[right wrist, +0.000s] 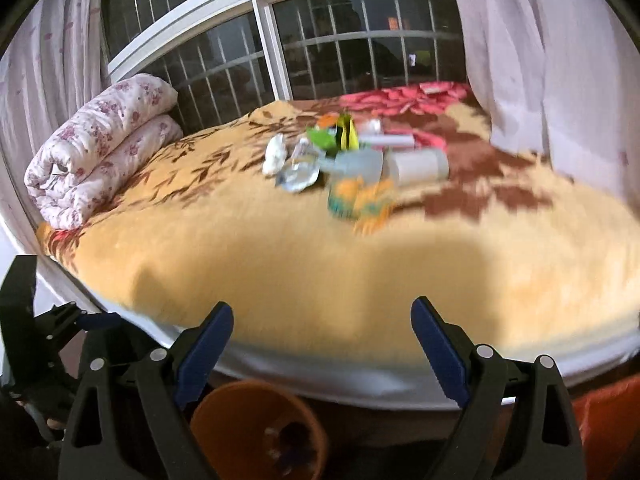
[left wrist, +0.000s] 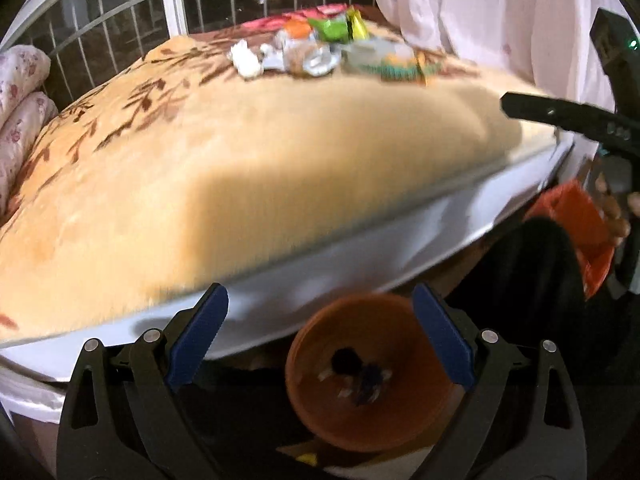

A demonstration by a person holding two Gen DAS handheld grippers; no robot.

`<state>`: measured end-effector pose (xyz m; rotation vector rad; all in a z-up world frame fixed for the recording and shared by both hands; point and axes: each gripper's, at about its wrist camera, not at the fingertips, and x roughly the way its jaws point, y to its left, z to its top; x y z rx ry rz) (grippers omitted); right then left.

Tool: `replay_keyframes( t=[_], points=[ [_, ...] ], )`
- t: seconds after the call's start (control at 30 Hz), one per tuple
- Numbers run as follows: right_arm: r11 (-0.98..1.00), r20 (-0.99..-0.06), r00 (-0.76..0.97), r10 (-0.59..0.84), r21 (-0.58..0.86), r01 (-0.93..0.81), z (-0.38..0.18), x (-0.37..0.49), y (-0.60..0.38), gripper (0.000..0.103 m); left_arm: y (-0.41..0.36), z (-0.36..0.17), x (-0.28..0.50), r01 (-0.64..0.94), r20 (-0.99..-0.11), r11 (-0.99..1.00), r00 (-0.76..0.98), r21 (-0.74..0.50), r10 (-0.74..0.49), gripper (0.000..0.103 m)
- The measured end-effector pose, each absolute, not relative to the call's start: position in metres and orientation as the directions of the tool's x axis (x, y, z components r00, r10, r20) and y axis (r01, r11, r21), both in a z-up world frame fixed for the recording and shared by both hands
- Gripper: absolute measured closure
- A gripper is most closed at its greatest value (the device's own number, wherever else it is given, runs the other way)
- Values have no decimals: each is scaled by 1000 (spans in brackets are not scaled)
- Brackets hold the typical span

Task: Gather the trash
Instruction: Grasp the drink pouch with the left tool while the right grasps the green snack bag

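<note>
Looking through the left wrist view, we found the left gripper (left wrist: 320, 340) released, nothing between its blue pads, poised over the orange bin (left wrist: 370, 372) on the floor beside the bed (left wrist: 240, 184). Blur hid the dark bits at the bin's bottom, though they were probably scraps already dropped. The trash pile (left wrist: 320, 48) lay well apart, far across the blanket.

Through the right wrist view, the right gripper (right wrist: 322, 352) was likewise spread wide and empty, above the bed's near edge with the bin just below it. Wrappers, a crumpled tissue (right wrist: 275, 154) and a white tube (right wrist: 418, 164) waited mid-bed.

We judged ourselves between drops: the next move called for reaching forward to the pile and closing on one loose piece.
</note>
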<state>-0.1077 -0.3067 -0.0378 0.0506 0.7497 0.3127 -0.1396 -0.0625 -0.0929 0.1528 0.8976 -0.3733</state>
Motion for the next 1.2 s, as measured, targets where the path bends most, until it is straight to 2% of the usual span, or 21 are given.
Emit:
replay_keyframes(
  t=[0.27,0.47,0.67,0.83,0.93,0.97,1.0,1.07,1.2],
  points=[
    [955,-611,735,295,165,-247,-28,-76,-315,14,-84,-58,-57,321,-743,945,615,-69,-263,12],
    [952,-600,739,306,205,-227,-39,-83,-329,13,-90,-38,43,186,-748,942,572,-281,-336,12],
    [948,-613,731,300,276,-158,-58,-89,-357,13,-93,-64,127,-17,-776,870,461,-493,-431,12],
    [944,-628,720,296,305,-122,-72,-89,-374,13,-110,-94,168,-98,-840,883,370,-459,-396,12],
    [940,-618,723,309,314,-133,-74,-90,-377,13,-117,-98,186,-85,-852,910,393,-407,-345,18],
    [942,-619,723,306,309,-134,-74,-90,-376,13,-119,-97,191,-74,-856,918,396,-390,-332,27],
    [943,-620,724,303,303,-135,-74,-91,-375,13,-120,-98,196,-67,-862,928,401,-365,-310,40],
    [943,-618,726,303,303,-136,-72,-93,-373,13,-122,-101,203,-52,-881,950,391,-309,-265,57],
    [938,-609,730,310,322,-129,-68,-96,-375,13,-119,-96,184,10,-883,965,401,-262,-244,64]
  ],
)
